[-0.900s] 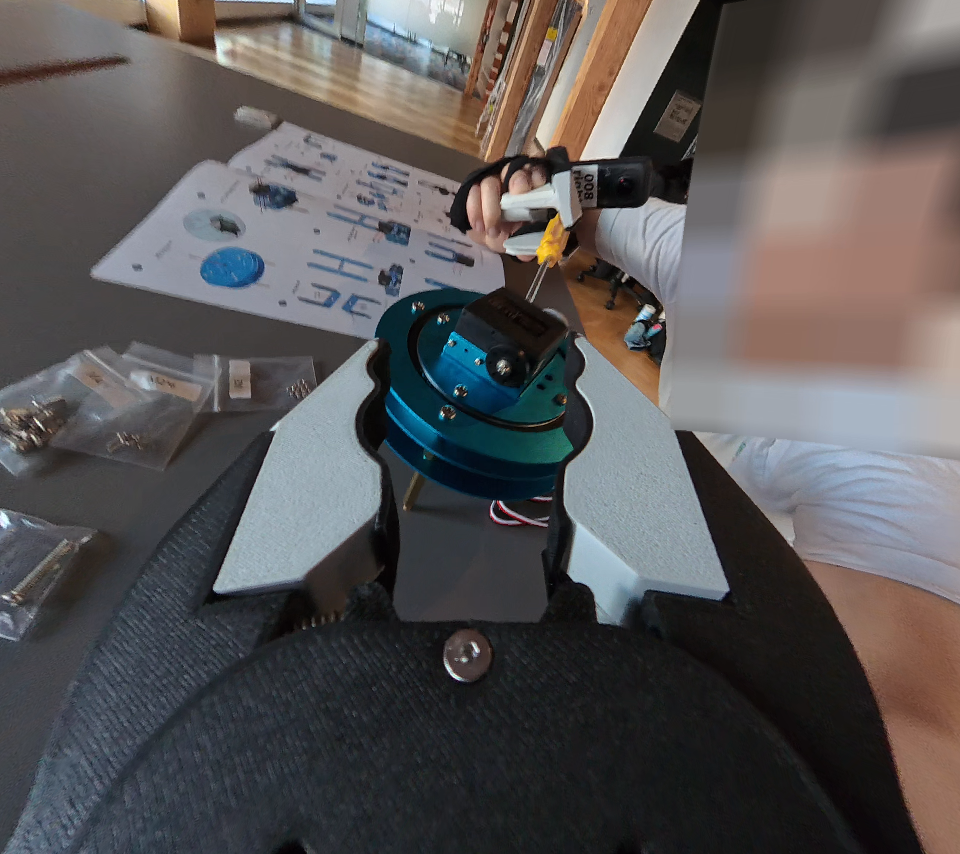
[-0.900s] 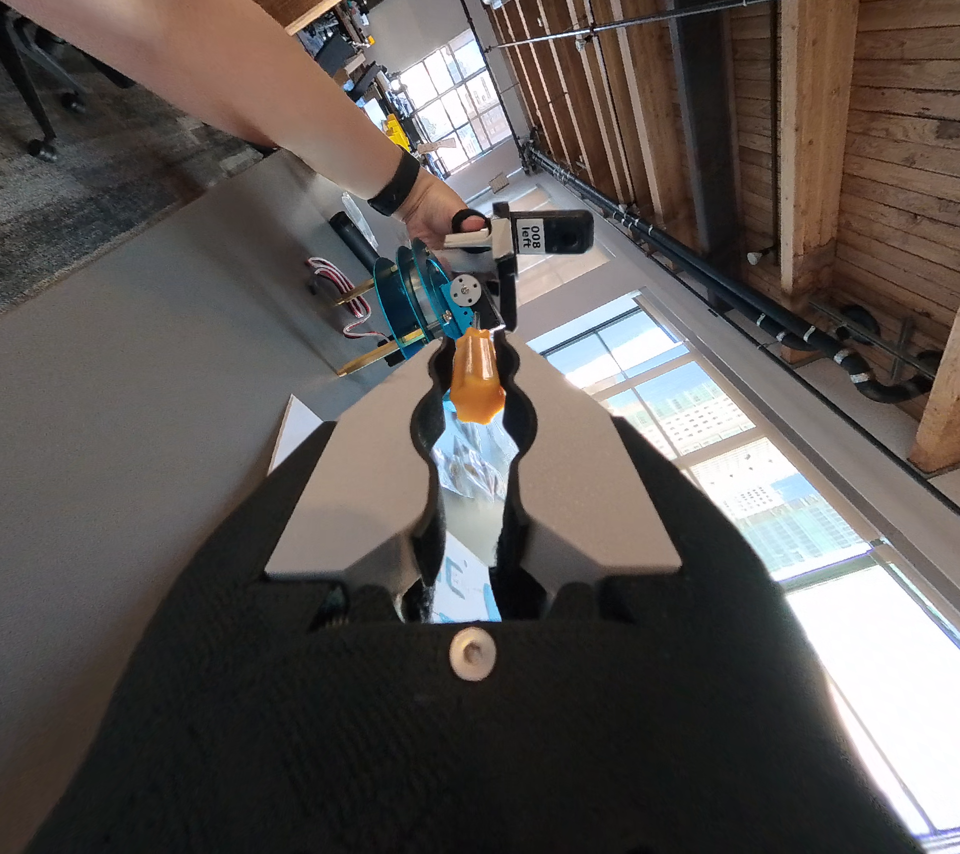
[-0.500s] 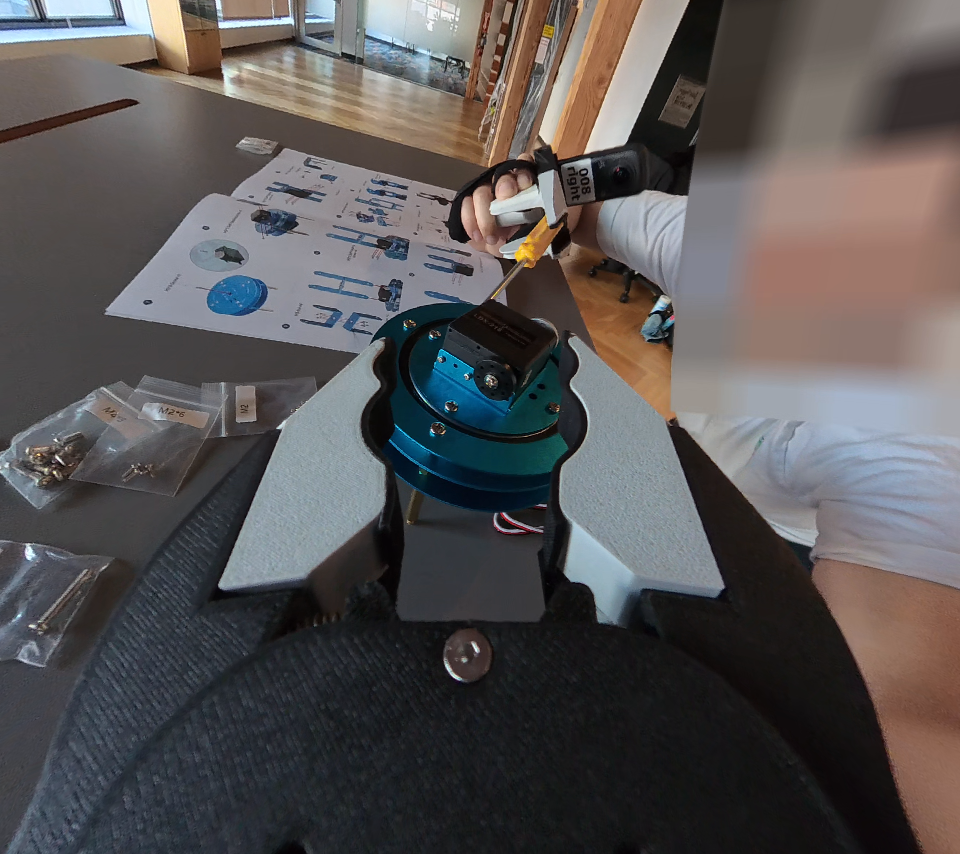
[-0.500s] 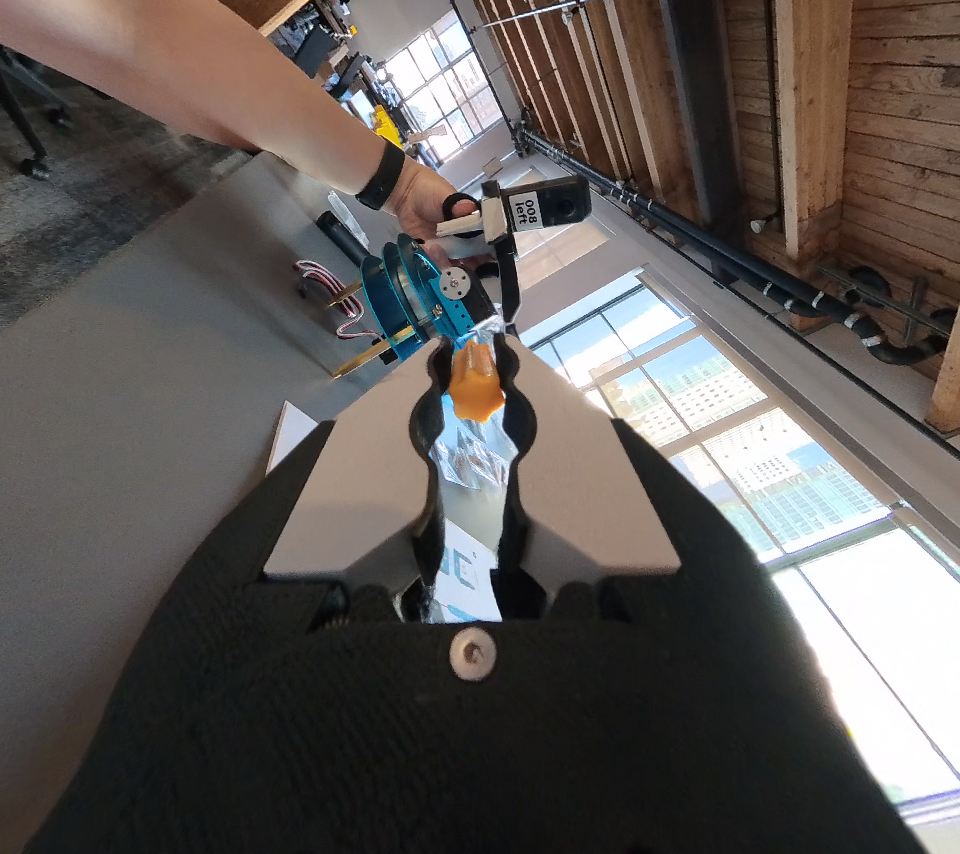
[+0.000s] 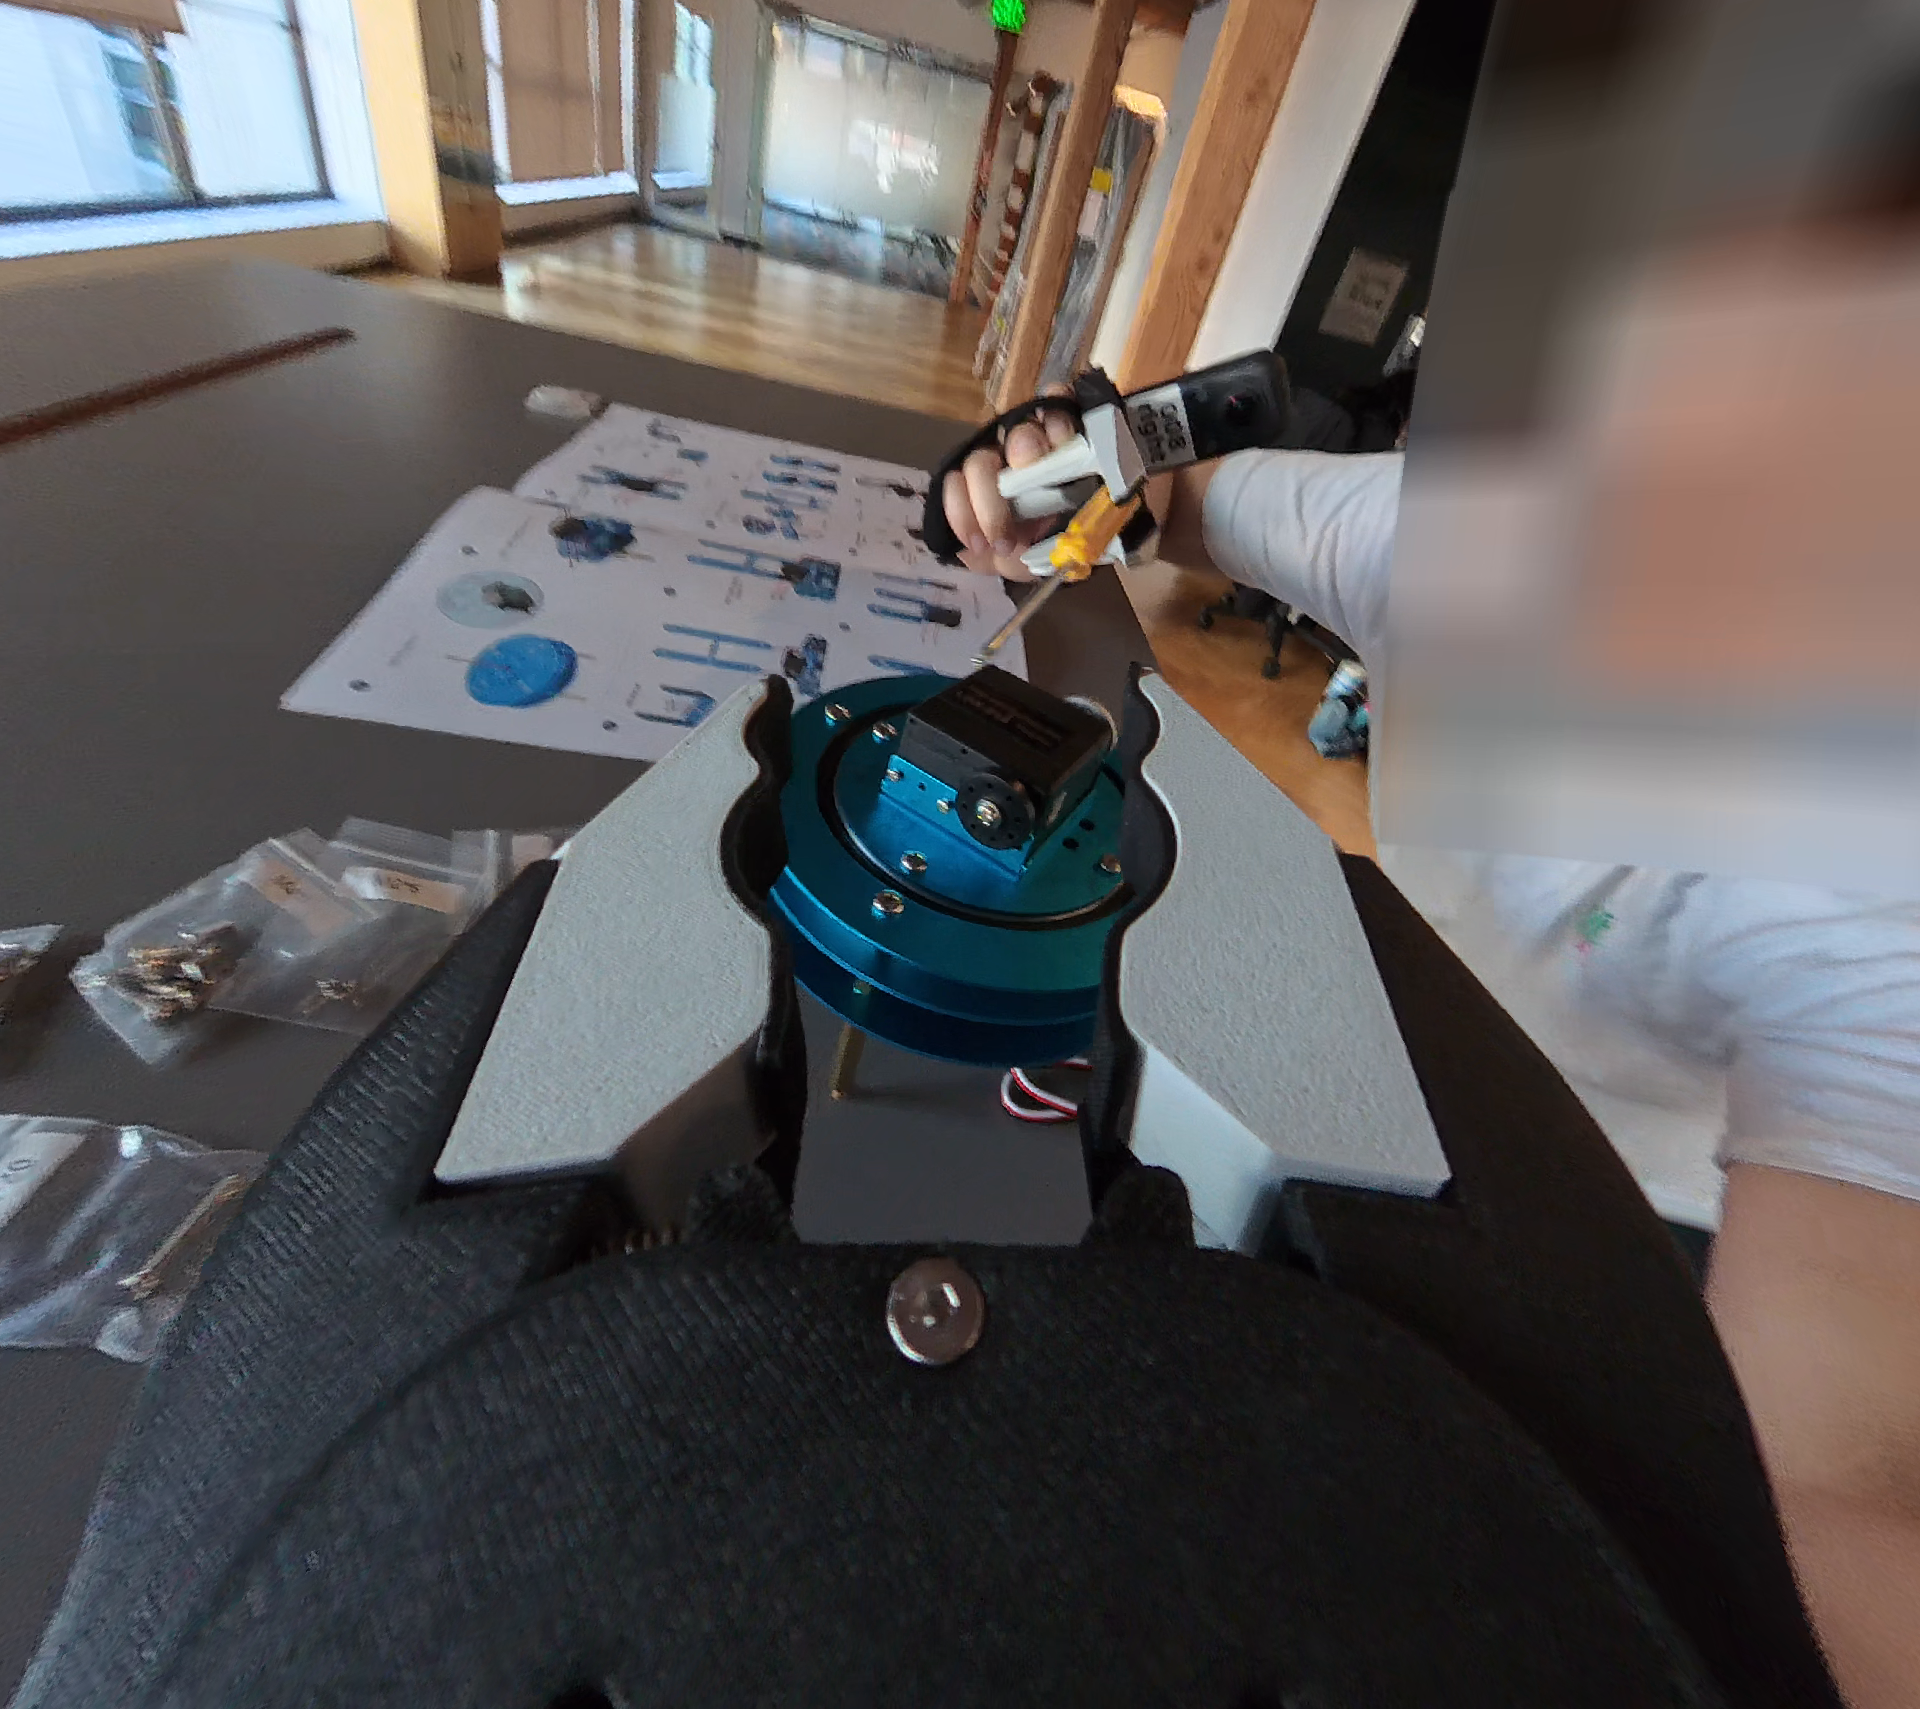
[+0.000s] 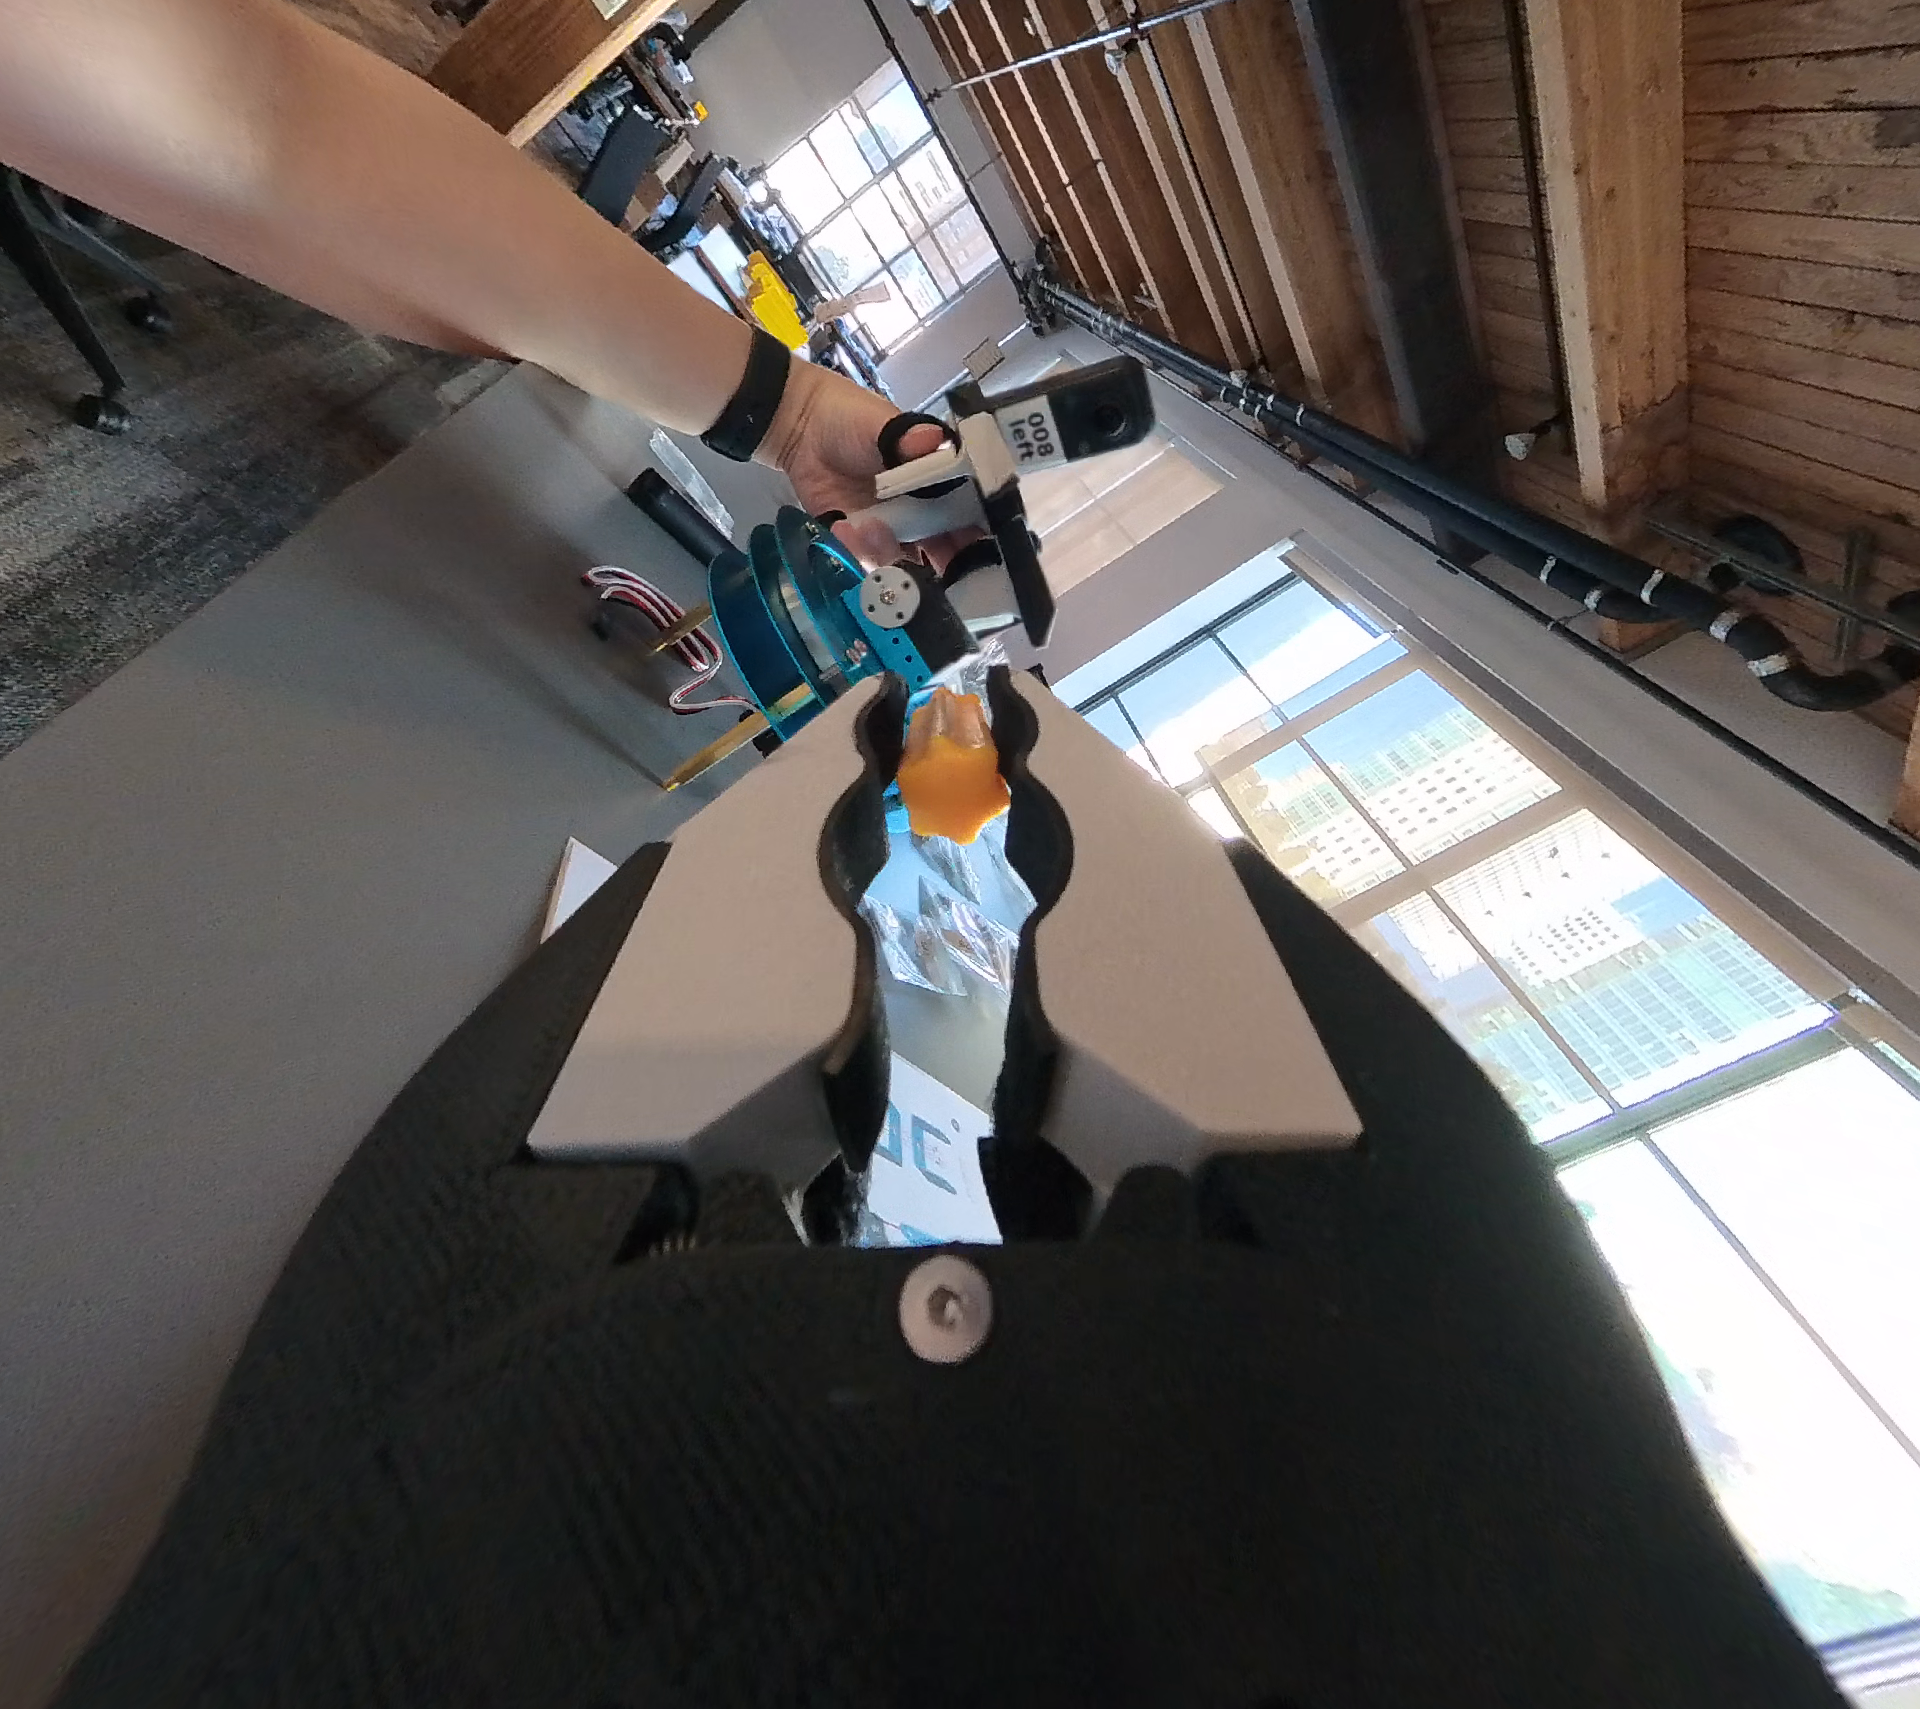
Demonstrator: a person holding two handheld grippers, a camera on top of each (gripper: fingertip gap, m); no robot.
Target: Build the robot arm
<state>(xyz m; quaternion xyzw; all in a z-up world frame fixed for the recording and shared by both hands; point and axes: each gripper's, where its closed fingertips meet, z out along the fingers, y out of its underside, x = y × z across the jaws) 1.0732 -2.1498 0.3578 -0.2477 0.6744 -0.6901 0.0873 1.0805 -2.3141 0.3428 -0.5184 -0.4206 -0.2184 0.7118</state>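
Right wrist view: screwdriver shaft behind tongs.

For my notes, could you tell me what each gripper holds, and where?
Left gripper clamps the blue round base by its rim; right gripper grips the screwdriver by its orange handle.

Printed instruction sheets lie flat on a dark grey table, just left of the yellow-handled screwdriver. Clear bags of small screws sit further left and nearer the camera. Red-and-white wires trail beyond the tool.
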